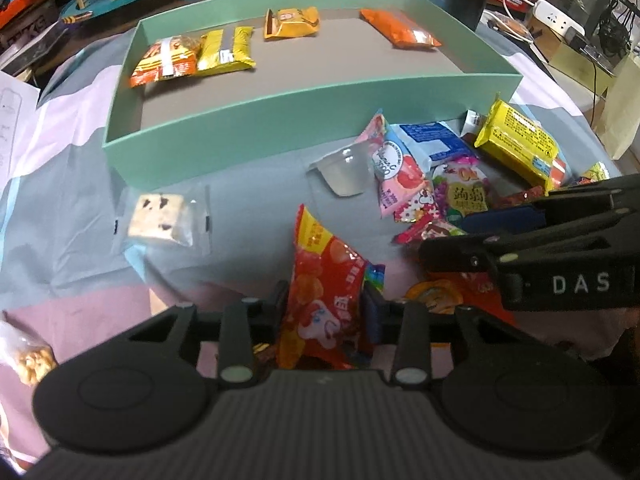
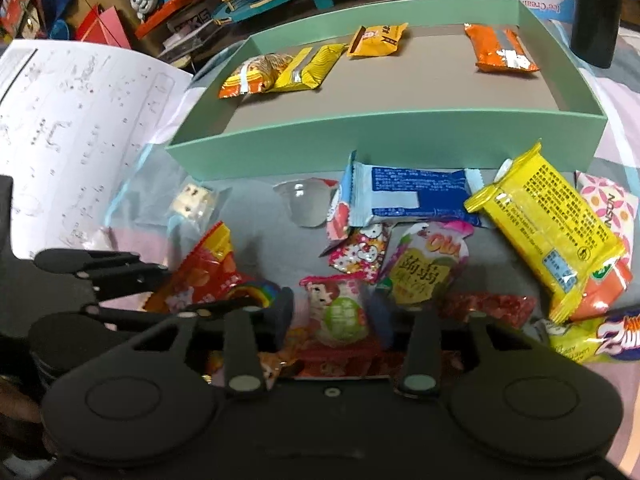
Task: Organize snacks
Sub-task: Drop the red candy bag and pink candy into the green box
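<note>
We are filling the box [image 1: 168,148]: four snacks inside, many left; left gripper [image 1: 326,304] clamping a red packet [image 1: 320,280], right gripper [image 2: 334,312] jaws closing around a jelly [image 2: 340,312]

Four packets [image 2: 502,50] in box [image 2: 384,136], pile [image 2: 424,264] before it

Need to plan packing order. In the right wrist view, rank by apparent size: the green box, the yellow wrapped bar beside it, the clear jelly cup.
1. green box, by far the largest.
2. yellow wrapped bar; nearer the camera, which may flatter it.
3. clear jelly cup, smallest.
</note>
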`<state>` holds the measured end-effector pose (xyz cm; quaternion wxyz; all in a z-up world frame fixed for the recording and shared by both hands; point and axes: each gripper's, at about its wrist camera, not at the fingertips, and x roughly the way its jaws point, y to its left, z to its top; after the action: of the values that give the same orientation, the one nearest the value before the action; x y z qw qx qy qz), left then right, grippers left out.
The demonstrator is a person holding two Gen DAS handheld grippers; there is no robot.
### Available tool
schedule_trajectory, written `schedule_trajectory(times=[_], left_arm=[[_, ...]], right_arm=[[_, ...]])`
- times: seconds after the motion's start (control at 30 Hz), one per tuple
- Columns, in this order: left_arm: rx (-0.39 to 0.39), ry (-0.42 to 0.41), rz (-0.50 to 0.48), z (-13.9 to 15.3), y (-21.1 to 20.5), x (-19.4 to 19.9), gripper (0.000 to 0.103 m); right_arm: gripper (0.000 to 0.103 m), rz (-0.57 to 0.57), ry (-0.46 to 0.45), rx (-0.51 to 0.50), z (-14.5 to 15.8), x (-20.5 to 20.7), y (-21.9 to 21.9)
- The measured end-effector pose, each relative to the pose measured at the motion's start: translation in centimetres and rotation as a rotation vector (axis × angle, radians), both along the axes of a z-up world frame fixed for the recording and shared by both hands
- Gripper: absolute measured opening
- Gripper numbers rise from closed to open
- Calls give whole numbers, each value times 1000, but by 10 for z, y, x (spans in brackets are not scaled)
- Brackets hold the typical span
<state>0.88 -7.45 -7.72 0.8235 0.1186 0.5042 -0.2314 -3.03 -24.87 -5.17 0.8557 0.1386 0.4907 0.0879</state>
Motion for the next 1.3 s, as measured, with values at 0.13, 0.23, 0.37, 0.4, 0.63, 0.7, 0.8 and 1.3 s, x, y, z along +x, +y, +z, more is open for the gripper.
schedule_trajectory(times=[0.13,0.23,0.37,0.4,0.63,0.7,0.8,1.3], left_arm=[[0,-7,-2,-1,1,-1,38],[-3,-17,-6,0,0,-5,33],[-21,-28,-15,10,1,-11,29],[-31,-27,-14,14,2,-12,29],[-127,-48,23,49,9,1,29],[-157,-67,29,62,4,11,29],[-182,-87,38,75,-12,29,29],[-207,-59,-14,64,-136,126,29]], right_arm=[[47,29,-5,-52,-3,-1,8],[31,45,-15,-91,-8,0,11],[28,41,-8,-35,-3,-2,8],[28,30,-8,-16,0,-3,5],[28,-38,-45,93,27,-3,-22],[28,-65,-72,118,38,-1,-33],[28,-110,-126,123,57,10,-49],[29,-337,-178,63,69,94,-165]])
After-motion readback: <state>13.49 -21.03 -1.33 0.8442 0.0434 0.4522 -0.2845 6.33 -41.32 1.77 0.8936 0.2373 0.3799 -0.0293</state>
